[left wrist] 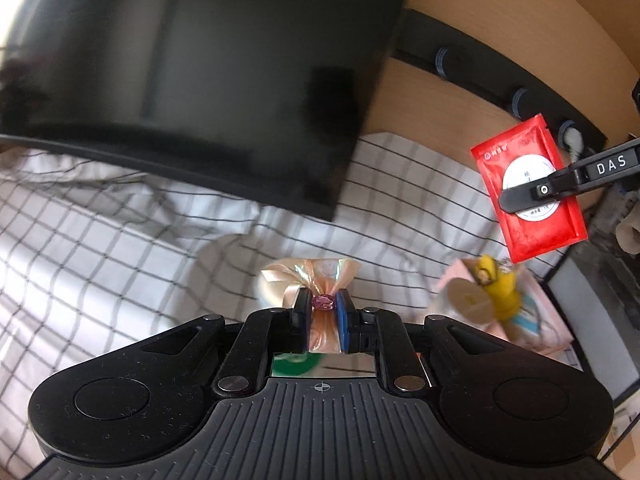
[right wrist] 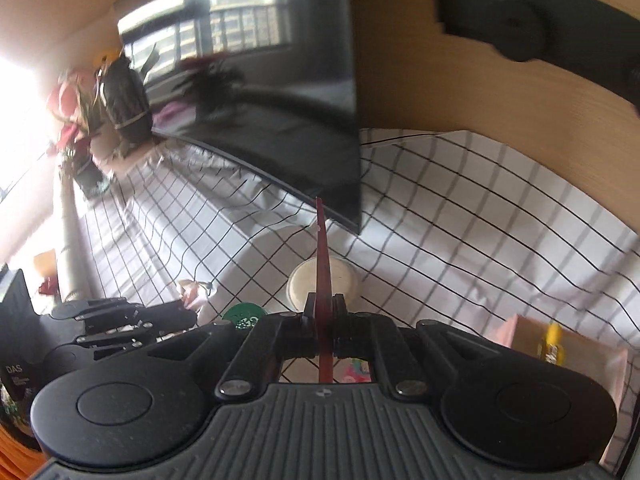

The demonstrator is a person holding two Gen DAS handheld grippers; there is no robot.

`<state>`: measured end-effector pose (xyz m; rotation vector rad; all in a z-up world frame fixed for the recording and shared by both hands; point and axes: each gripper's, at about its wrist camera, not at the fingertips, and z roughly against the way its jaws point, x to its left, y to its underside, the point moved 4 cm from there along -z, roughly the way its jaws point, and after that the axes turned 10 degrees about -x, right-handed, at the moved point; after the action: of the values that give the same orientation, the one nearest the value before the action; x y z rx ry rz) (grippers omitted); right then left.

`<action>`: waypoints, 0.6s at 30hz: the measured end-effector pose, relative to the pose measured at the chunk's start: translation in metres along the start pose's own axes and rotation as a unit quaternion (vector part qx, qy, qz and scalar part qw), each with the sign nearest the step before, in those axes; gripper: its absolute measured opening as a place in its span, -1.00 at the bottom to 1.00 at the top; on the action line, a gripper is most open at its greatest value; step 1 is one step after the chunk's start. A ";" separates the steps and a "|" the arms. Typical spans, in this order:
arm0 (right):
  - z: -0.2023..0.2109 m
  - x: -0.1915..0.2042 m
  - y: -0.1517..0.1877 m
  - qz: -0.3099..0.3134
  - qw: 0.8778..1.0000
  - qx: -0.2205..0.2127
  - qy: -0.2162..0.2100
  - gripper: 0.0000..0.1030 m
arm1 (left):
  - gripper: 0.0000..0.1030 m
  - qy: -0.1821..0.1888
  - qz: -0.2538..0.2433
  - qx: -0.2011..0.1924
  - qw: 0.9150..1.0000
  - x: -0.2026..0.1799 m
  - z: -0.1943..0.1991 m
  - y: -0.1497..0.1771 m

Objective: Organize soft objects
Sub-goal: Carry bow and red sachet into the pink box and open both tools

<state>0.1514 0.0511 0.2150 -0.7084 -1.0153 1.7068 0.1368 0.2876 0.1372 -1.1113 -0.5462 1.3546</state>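
My left gripper [left wrist: 323, 300] is shut on a peach, shiny ribbon bow [left wrist: 308, 270] with a pink gem at its knot, held above the checked cloth [left wrist: 120, 240]. My right gripper [right wrist: 323, 308] is shut on a flat red sachet [right wrist: 322, 248], seen edge-on and sticking up. In the left wrist view that red sachet [left wrist: 528, 188], with its white round label, hangs at the right, the right gripper [left wrist: 516, 198] clamped across it. The right wrist view shows the left gripper [right wrist: 180, 308] at lower left with the bow [right wrist: 192, 292].
A large black screen [left wrist: 180, 80] leans over the cloth against a wooden wall [right wrist: 440, 88]. A pink box [left wrist: 540, 320] holds a yellow item [left wrist: 500, 288]. A white round tub [right wrist: 344, 280] and a green disc [right wrist: 244, 316] lie on the cloth. Flowers in a dark vase [right wrist: 120, 100] stand far left.
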 end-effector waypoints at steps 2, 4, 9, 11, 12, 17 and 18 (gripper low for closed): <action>0.014 -0.013 0.004 -0.011 1.000 -0.012 0.007 -0.89 | -0.70 0.012 -0.006 0.004 1.000 -0.017 -0.007 -0.003; 0.029 -0.030 0.009 -0.024 0.999 -0.025 0.019 -0.89 | -0.70 0.031 -0.012 0.007 0.999 -0.036 -0.015 -0.005; 0.062 -0.068 0.026 -0.039 0.994 -0.066 0.075 -0.89 | -0.70 0.075 -0.040 0.022 0.996 -0.088 -0.037 -0.006; 0.070 -0.084 0.036 -0.047 0.992 -0.076 0.092 -0.89 | -0.70 0.093 -0.053 0.033 0.994 -0.113 -0.048 -0.003; 0.074 -0.092 0.039 -0.054 0.991 -0.079 0.094 -0.89 | -0.70 0.100 -0.058 0.038 0.993 -0.124 -0.052 -0.001; 0.084 -0.137 0.063 -0.109 0.982 -0.097 0.117 -0.89 | -0.70 0.131 -0.072 0.080 0.986 -0.177 -0.086 0.013; 0.085 -0.146 0.067 -0.118 0.979 -0.105 0.130 -0.89 | -0.70 0.135 -0.073 0.087 0.984 -0.185 -0.093 0.015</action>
<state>0.1005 -0.1224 0.1963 -0.8846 -1.0571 1.2757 0.1712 0.0828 0.1354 -1.0682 -0.2993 1.0821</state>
